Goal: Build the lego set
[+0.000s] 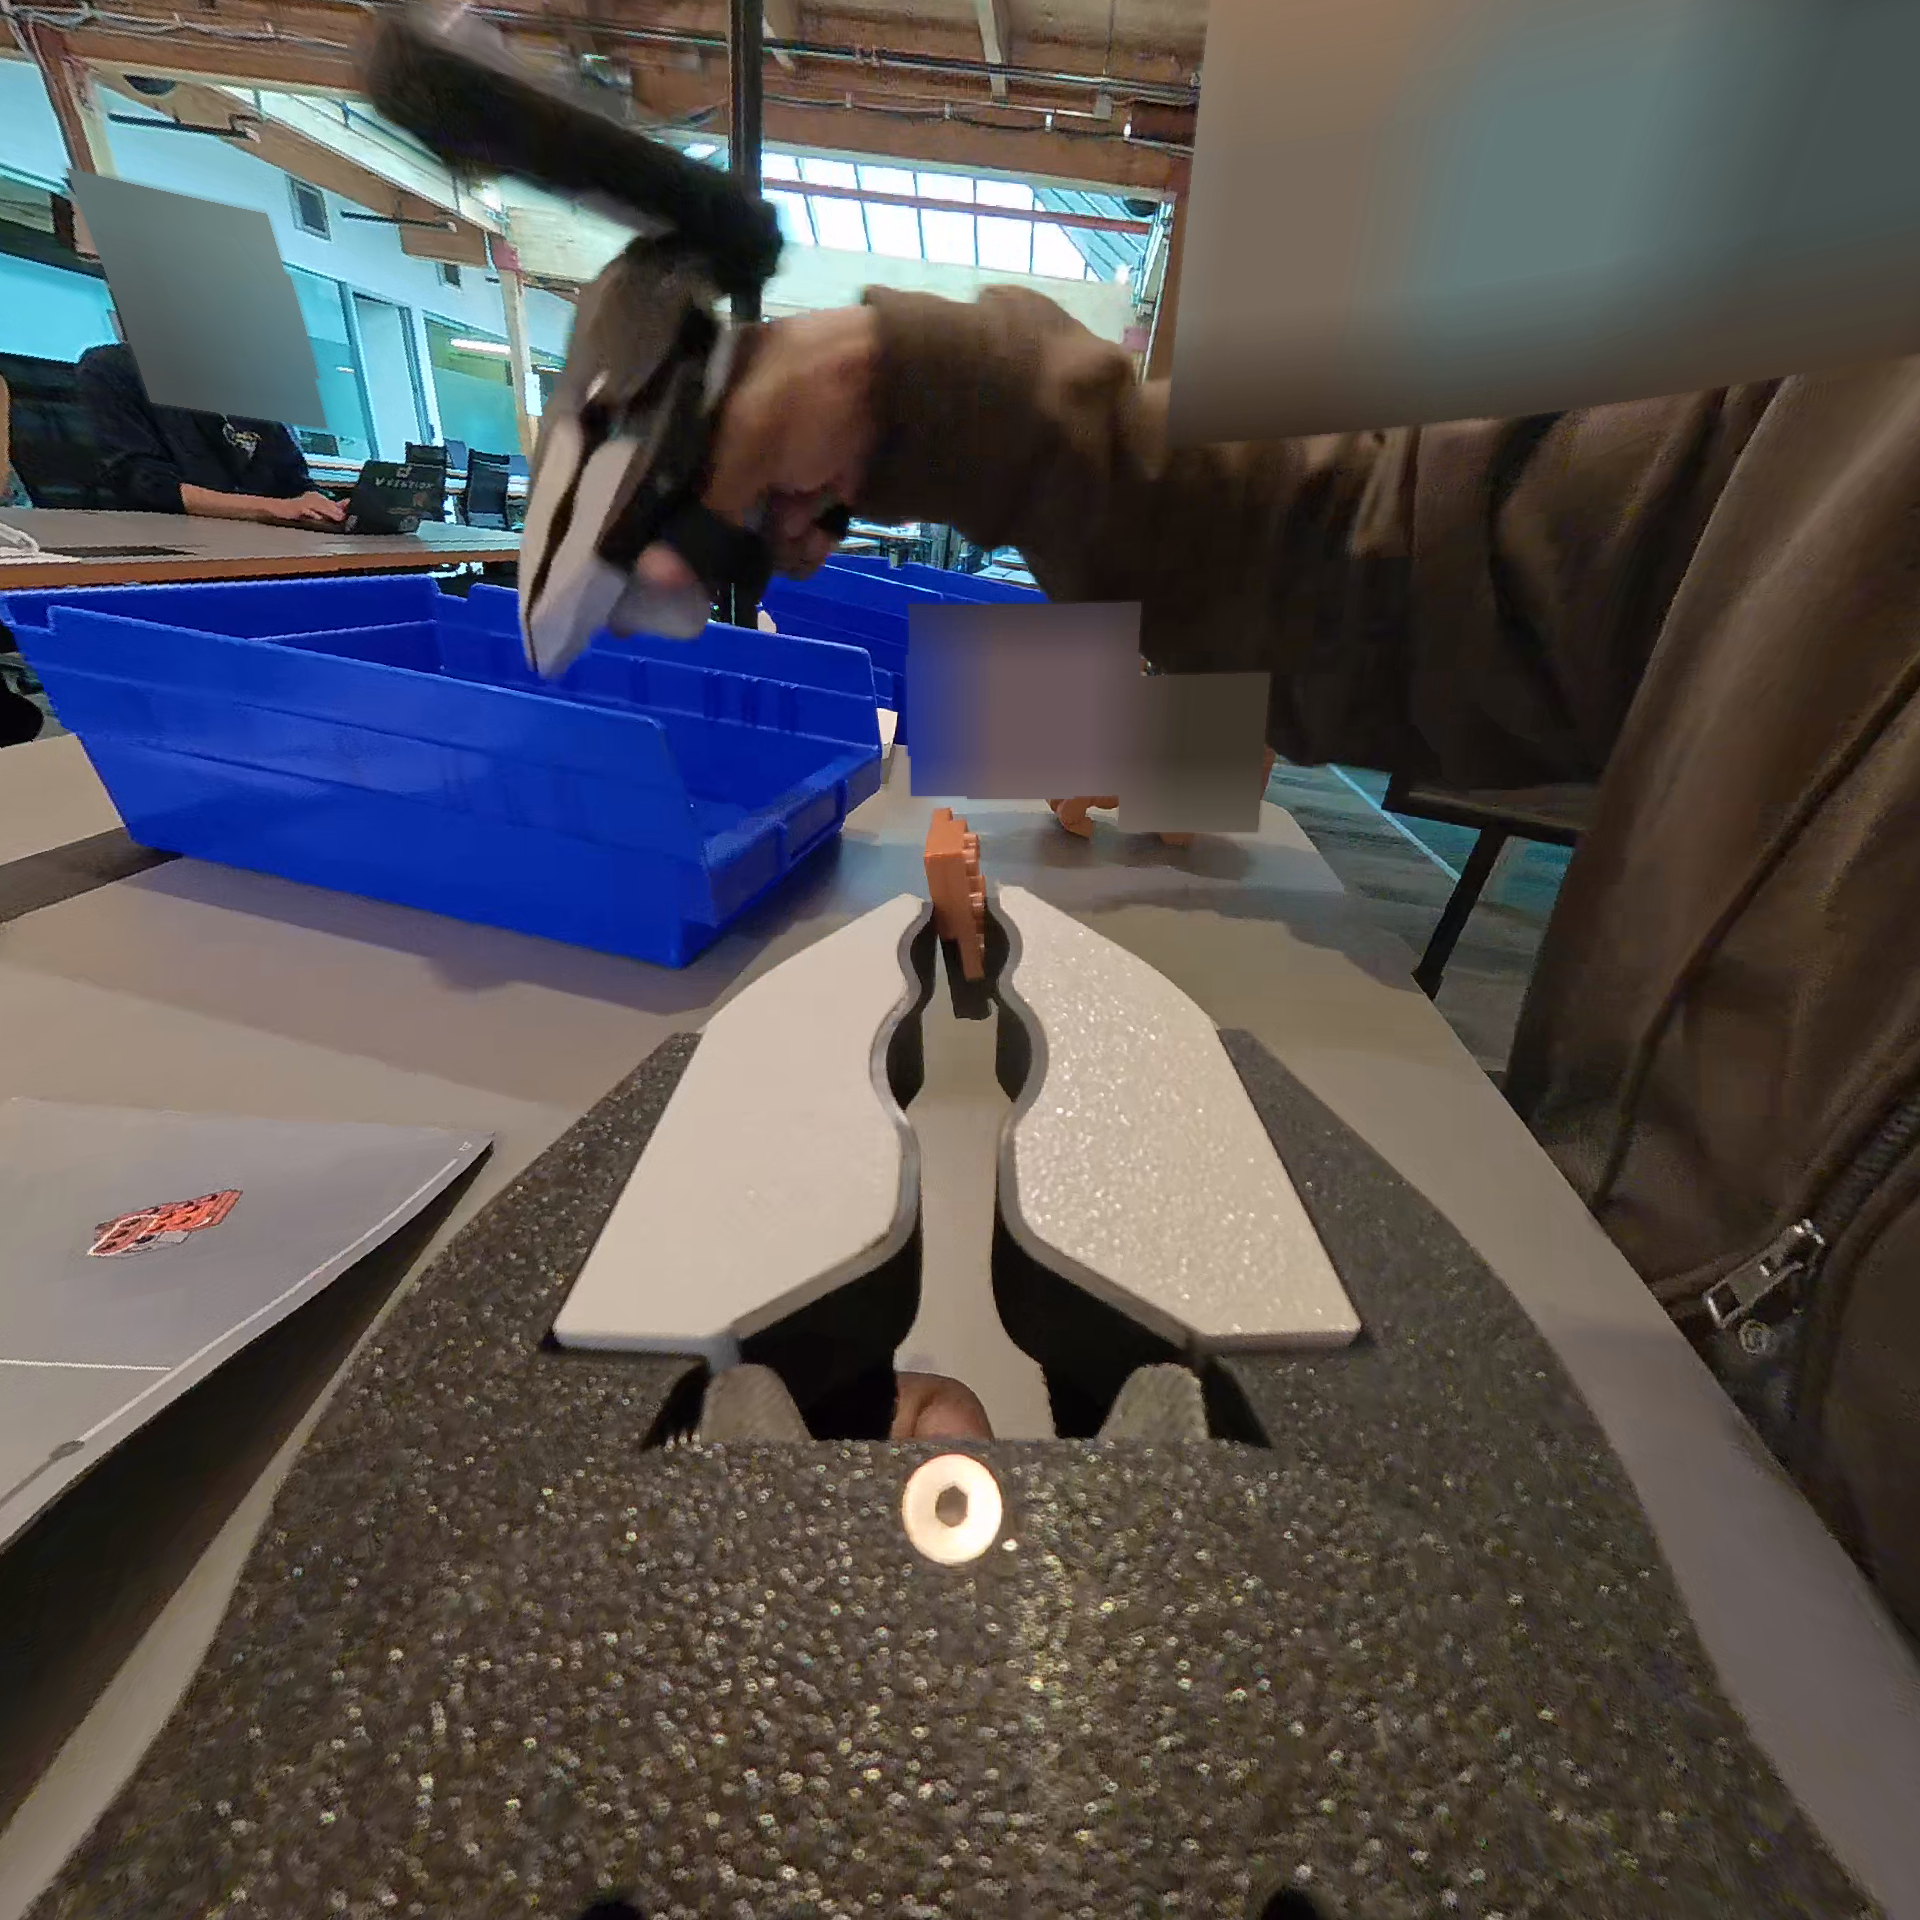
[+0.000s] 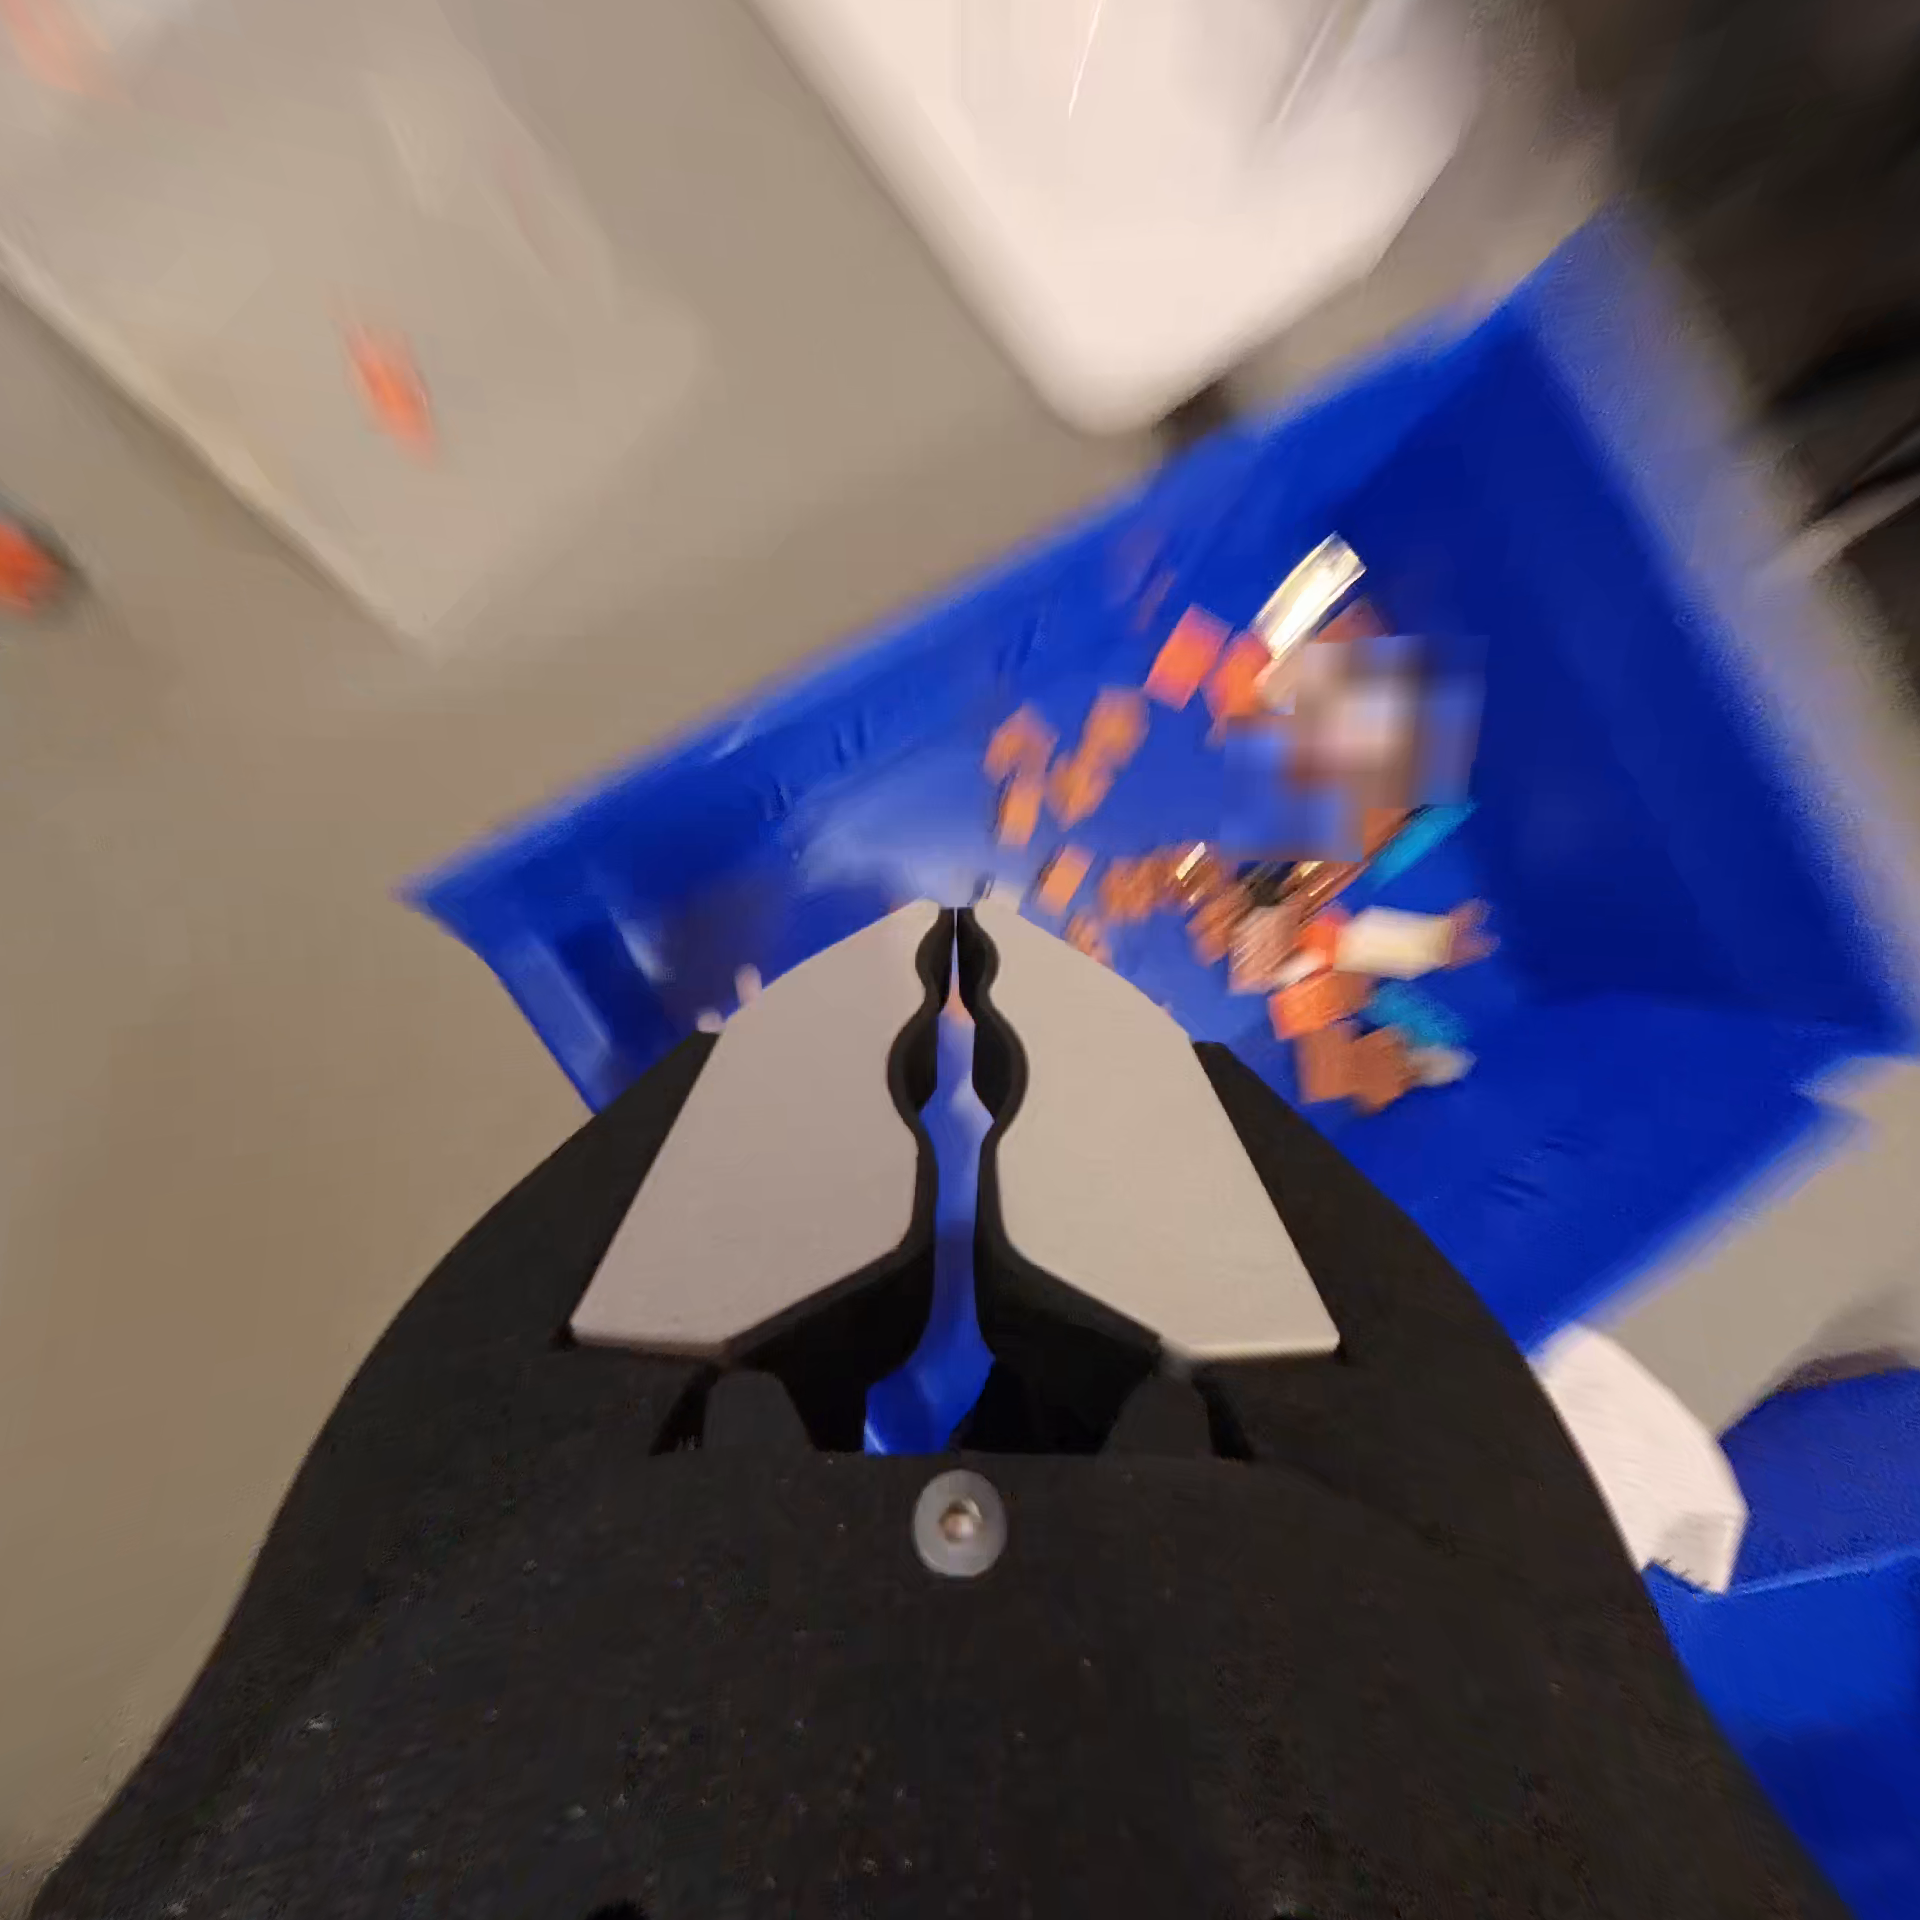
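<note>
My left gripper [image 1: 961, 920] is shut on an orange-brown lego assembly [image 1: 954, 883]. It holds the assembly upright by its lower part, just above the grey table [image 1: 312, 997]. My right gripper [image 2: 956, 920] has its jaws closed tip to tip above a blue bin [image 2: 1621, 1091]. The bin holds several loose orange, white and light-blue lego pieces [image 2: 1226, 914]. Motion blur hides whether anything tiny sits between the tips. In the left wrist view the right gripper [image 1: 582, 603] hangs over the blue bin [image 1: 416, 758], held by a hand in a brown sleeve [image 1: 1039, 436].
An instruction booklet [image 1: 177, 1247] lies at the table's left; it shows blurred in the right wrist view [image 2: 343, 343]. More orange pieces [image 1: 1081, 816] lie behind the assembly. A second blue bin [image 1: 883, 613] stands farther back. A person's brown jacket [image 1: 1714, 935] fills the right side. Some 25 cm of space lies between my two pairs of fingers.
</note>
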Tool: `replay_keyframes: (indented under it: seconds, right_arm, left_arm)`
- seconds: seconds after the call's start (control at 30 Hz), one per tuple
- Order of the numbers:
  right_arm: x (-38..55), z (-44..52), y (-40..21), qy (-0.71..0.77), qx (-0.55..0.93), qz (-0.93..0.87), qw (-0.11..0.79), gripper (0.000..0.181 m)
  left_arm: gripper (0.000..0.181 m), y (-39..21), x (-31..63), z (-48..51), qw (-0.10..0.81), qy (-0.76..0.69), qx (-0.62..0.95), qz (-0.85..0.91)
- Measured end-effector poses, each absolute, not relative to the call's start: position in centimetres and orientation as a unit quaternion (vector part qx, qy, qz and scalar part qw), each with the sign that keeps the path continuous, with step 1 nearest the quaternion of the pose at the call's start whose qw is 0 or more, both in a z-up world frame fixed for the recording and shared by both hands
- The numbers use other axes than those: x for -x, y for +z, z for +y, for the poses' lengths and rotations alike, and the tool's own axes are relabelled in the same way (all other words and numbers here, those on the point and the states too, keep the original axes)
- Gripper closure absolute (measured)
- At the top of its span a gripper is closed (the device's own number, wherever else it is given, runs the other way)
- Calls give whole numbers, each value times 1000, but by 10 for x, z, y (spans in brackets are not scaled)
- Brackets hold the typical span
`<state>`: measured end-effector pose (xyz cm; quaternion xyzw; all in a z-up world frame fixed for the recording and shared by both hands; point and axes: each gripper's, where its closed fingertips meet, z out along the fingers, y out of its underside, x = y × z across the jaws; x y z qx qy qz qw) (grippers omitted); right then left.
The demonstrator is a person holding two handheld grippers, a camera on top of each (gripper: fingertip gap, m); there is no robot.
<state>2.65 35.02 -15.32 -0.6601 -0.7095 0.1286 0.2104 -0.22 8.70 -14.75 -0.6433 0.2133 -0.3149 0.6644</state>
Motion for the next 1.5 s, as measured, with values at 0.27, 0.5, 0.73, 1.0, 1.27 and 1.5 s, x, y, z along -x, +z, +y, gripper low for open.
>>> replay_keyframes:
  seconds: [0.27,0.5,0.73,1.0,1.27,1.5]
  right_arm:
    - [-15,376,-229,67,680,-724,92,164]
    - [-21,375,-250,42,676,-732,74,169]
    - [-4,341,-183,141,680,-685,220,169]
    - [19,165,-78,539,516,-550,375,169]
    - [23,135,-91,774,473,-336,252,169]
    - [22,126,-107,770,461,-354,264,169]
  left_arm:
    - [173,-150,-1,85,662,-299,649,226]
    - [173,-148,3,86,664,-311,646,213]
    - [173,-139,17,89,672,-355,630,157]
    - [173,-127,41,94,678,-433,593,47]
    - [173,-120,51,92,691,-437,576,3]
    - [173,-119,37,88,692,-433,577,24]
